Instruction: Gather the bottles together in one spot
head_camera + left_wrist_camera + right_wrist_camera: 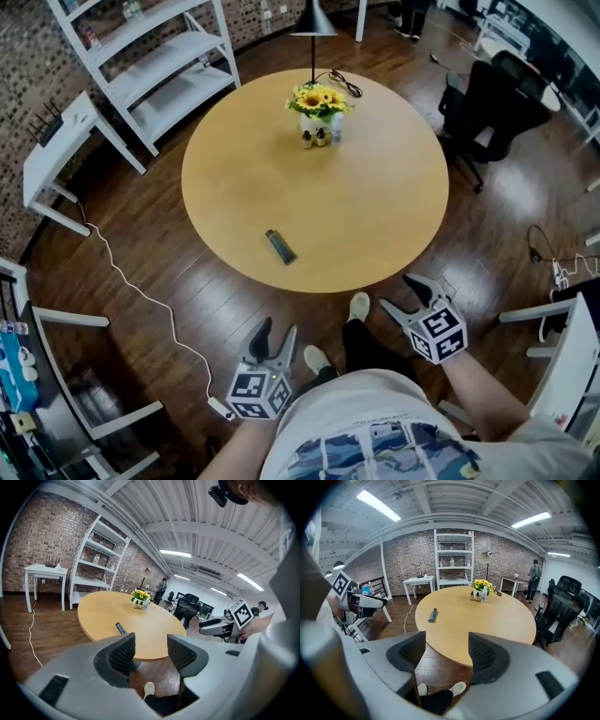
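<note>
Just off the counter (375, 216), I hold my left gripper (277, 330) and right gripper (401, 292) open and empty; one bottle (280, 247) lies near its front edge, other bottles (314, 138) stand at its far side.

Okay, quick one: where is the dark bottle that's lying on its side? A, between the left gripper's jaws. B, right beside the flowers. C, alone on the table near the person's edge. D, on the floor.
C: the dark bottle lies alone on the table near the person's edge, far from the flowers and the small bottles.
</note>
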The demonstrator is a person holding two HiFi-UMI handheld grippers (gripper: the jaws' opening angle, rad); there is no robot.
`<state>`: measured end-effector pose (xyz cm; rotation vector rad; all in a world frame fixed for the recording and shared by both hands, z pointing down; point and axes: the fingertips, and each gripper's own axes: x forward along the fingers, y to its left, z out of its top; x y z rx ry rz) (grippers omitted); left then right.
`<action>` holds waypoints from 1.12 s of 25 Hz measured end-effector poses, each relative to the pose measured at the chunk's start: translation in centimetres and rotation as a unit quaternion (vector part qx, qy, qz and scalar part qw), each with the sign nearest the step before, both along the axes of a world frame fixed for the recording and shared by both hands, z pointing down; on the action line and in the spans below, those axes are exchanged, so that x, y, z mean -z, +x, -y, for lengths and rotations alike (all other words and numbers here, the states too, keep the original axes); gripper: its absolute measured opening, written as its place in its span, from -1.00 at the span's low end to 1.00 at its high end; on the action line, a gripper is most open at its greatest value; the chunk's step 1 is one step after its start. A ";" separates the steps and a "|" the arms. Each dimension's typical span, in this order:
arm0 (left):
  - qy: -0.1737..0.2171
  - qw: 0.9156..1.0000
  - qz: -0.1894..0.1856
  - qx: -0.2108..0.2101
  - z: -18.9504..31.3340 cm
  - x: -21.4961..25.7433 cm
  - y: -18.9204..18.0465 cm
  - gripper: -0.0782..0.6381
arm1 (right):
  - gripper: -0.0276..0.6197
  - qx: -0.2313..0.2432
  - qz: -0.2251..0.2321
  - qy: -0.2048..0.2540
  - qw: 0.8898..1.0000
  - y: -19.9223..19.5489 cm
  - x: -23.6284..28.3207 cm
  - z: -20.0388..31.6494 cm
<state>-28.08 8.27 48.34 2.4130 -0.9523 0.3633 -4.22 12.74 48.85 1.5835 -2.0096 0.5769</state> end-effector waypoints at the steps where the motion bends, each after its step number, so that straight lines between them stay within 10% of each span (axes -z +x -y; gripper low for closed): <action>1: -0.003 1.000 0.002 0.000 -0.4 -0.2 -0.4 -0.25 | 0.04 -0.001 -0.003 -0.001 1.000 -0.2 0.1 -0.5; 13: -0.029 1.000 0.010 0.007 0.4 -3.4 -1.4 -0.25 | 0.04 0.017 -0.023 -0.014 0.999 -2.4 1.0 -2.5; 28: -0.098 0.981 0.153 0.063 17.8 -14.9 6.9 -0.11 | 0.03 -0.030 -0.012 -0.017 0.999 4.2 0.8 -2.1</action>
